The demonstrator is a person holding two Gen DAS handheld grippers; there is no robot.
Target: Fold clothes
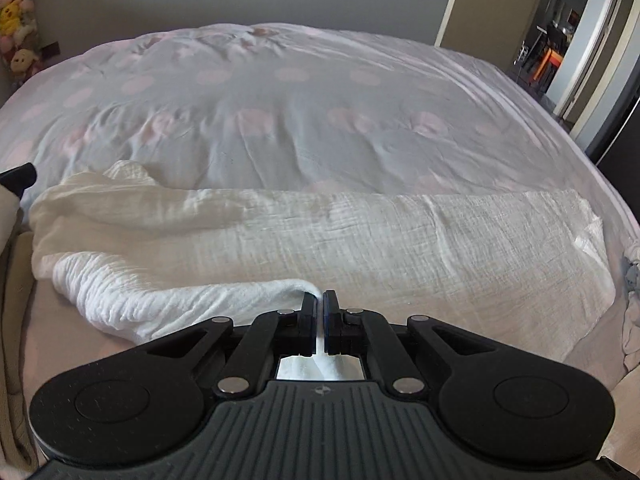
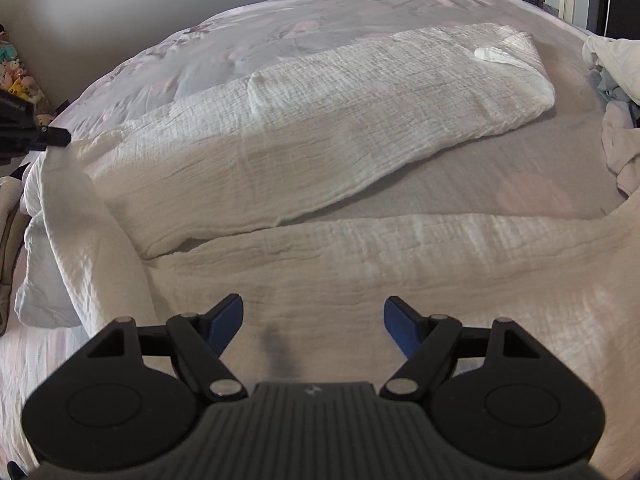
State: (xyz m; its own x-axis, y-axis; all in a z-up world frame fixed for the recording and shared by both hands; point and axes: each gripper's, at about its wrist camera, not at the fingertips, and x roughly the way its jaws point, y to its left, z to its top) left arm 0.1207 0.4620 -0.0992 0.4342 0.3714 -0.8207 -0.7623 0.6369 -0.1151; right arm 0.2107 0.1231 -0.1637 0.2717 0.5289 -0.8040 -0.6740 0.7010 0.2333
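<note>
White crinkled cloth on a pale, pink-spotted bed

The garment [image 1: 360,240] is off-white with a fine crinkled weave; the bedcover [image 1: 300,112] is pale grey-white with soft pink round spots. Both grippers are black, the right gripper [image 2: 313,322] with blue pads [image 2: 228,320]. Far left, plush toys [image 1: 14,20] show yellow and pink.

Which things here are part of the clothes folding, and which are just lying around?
Part of the job:
- white crinkled garment
- left gripper, shut on its edge
- right gripper, open above it

Lying about:
- clothes pile
- plush toys
- bed cover
</note>
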